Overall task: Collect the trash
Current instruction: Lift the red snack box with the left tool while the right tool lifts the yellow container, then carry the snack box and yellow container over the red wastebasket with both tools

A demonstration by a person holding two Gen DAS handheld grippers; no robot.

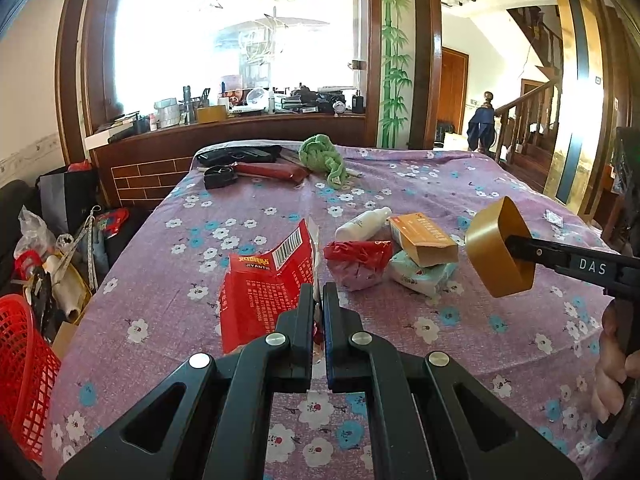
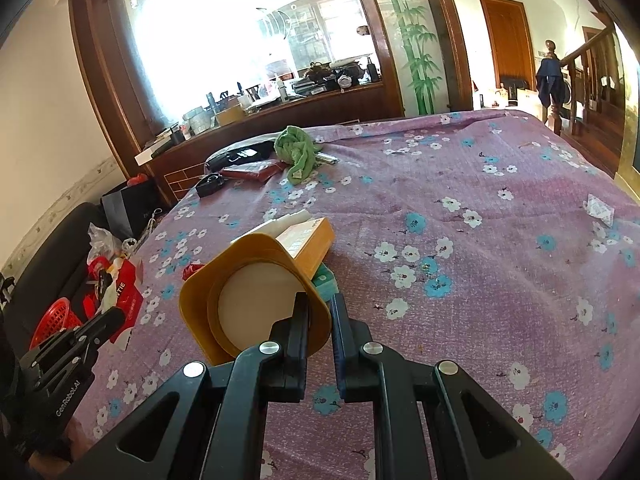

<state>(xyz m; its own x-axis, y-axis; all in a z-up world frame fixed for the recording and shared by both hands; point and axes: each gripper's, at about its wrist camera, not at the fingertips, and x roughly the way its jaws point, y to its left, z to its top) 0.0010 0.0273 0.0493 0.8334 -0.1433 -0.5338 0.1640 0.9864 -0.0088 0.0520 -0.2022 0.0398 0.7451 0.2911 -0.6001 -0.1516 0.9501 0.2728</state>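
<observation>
My left gripper [image 1: 319, 290] is shut on the edge of a red snack bag [image 1: 264, 288] with a barcode, holding it upright over the flowered purple tablecloth [image 1: 400, 196]. From the right, my right gripper [image 1: 516, 245] holds a gold square tub [image 1: 500, 248] above the table. In the right wrist view that gripper [image 2: 320, 300] is shut on the wall of the gold tub [image 2: 200, 304], one finger inside and one outside. Behind the tub lie a white bottle [image 1: 362, 224], an orange box [image 1: 424, 240], a crumpled red bag [image 1: 356, 260] and a tissue pack [image 1: 420, 276].
A red mesh basket [image 1: 24, 364] stands off the table's left edge among bags and clutter. A green cloth [image 1: 324, 156], a dark case and a red pouch lie at the far end. A small white packet [image 2: 600, 208] lies far right.
</observation>
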